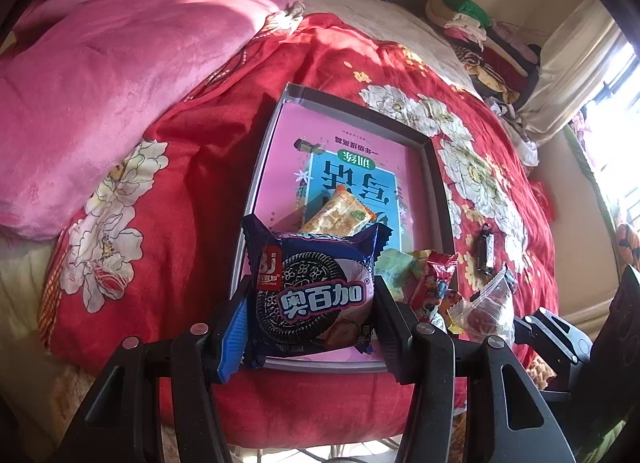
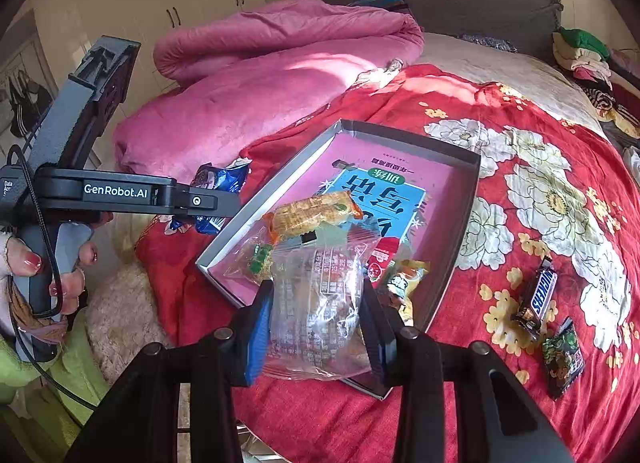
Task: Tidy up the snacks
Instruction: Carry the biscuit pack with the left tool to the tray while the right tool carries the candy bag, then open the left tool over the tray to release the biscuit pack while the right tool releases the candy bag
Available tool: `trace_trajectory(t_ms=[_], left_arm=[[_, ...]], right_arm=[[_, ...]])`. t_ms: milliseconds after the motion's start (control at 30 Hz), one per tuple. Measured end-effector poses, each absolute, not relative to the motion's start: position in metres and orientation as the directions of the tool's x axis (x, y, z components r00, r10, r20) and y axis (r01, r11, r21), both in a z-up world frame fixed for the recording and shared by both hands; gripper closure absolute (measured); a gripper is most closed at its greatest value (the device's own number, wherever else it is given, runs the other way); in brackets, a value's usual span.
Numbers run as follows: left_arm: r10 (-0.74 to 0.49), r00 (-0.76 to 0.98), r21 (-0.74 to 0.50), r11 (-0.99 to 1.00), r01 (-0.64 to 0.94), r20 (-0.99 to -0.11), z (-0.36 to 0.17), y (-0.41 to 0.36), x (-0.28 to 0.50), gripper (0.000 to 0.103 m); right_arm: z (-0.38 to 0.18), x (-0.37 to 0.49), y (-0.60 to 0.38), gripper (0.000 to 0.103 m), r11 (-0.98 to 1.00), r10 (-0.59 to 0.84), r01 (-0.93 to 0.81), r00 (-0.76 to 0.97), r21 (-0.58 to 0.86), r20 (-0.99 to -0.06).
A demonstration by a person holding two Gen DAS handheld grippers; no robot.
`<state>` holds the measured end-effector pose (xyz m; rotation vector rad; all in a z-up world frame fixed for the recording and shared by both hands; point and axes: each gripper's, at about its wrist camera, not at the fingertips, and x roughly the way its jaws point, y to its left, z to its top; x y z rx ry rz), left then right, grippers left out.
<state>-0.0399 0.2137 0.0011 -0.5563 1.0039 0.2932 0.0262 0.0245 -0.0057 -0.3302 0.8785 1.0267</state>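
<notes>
**Both claws hold snacks over the box on the bed**

Left wrist view: the left claw [image 1: 310, 303] is clamped on a blue sandwich-cookie packet [image 1: 314, 295], its two fingers pressing the packet's left and right edges. The packet hangs over the near end of a shallow grey box [image 1: 434, 183] that lies on the red floral quilt [image 1: 192, 191].

In the right wrist view, the right claw [image 2: 318, 327] is closed on a clear plastic snack bag [image 2: 320, 303], pinched from both sides, above the box's near corner. The same view shows the left claw [image 2: 212, 203] off to the left with the cookie packet [image 2: 218, 179] in its grip, beside the box's left wall.

The box has a pink floor with a blue printed panel [image 1: 360, 179]. Inside it lies an orange-yellow wafer pack [image 2: 316, 211] near the middle, and a small yellow candy wrapper [image 2: 402, 281] sits by the right wall. A red-patterned wrapper [image 1: 430, 279] shows at the box's near right corner; whether it rests inside or on the rim cannot be told.

Outside the box, on the quilt to its right, lie a Snickers bar [image 2: 538, 299] and, just nearer, a dark green packet [image 2: 564, 355], both well apart from the box. The far half of the box floor is bare. A pink blanket [image 2: 248, 75] is heaped on the bed beyond the box's left side.
</notes>
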Motion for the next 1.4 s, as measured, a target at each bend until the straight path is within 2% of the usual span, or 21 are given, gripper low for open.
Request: trace_trajectory(t_ms=[633, 1167, 1400], left_arm=[[-0.048, 0.486, -0.307, 0.828, -0.469, -0.872, -0.022, 0.216, -0.029, 0.046], [-0.051, 0.461, -0.292, 0.834, -0.468, -0.886, -0.034, 0.215, -0.023, 0.045], [-0.045, 0.450, -0.276, 0.843, -0.462, -0.892, -0.035, 0.210, -0.020, 0.045]], right_arm=[[-0.035, 0.030, 0.062, 0.062, 0.444, 0.550, -0.890, 0.177, 0.107, -0.816], [-0.050, 0.033, 0.079, 0.061, 0.424, 0.510, -0.905, 0.208, 0.033, -0.835], [-0.043, 0.033, 0.067, 0.056, 0.438, 0.530, -0.898, 0.219, 0.043, -0.819]])
